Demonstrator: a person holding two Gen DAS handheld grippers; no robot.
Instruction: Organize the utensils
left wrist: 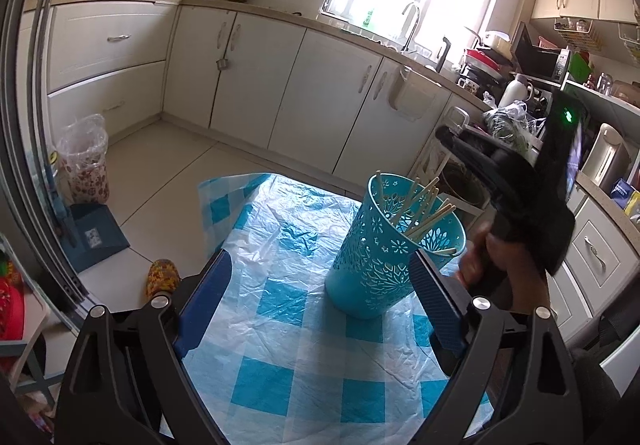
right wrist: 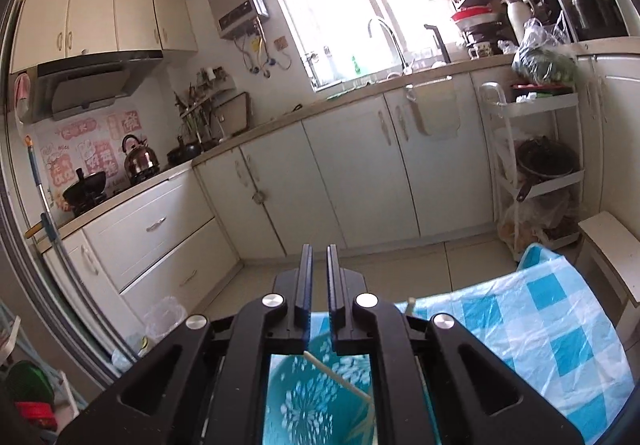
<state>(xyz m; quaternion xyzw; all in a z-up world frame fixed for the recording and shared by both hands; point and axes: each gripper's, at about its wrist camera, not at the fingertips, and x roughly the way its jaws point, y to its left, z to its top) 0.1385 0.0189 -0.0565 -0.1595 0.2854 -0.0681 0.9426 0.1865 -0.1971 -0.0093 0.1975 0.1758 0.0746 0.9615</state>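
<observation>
Right, my right gripper is clenched with nothing between its fingers, hanging just above the teal holder, whose mouth shows directly beneath it. My left gripper is spread wide with nothing held, and the holder stands just ahead of it, near its right finger, on the checked cloth. The chopsticks lean inside the holder. I judge the drop done, so I'd lift the right gripper straight up to clear the stick tips without tipping the holder
</observation>
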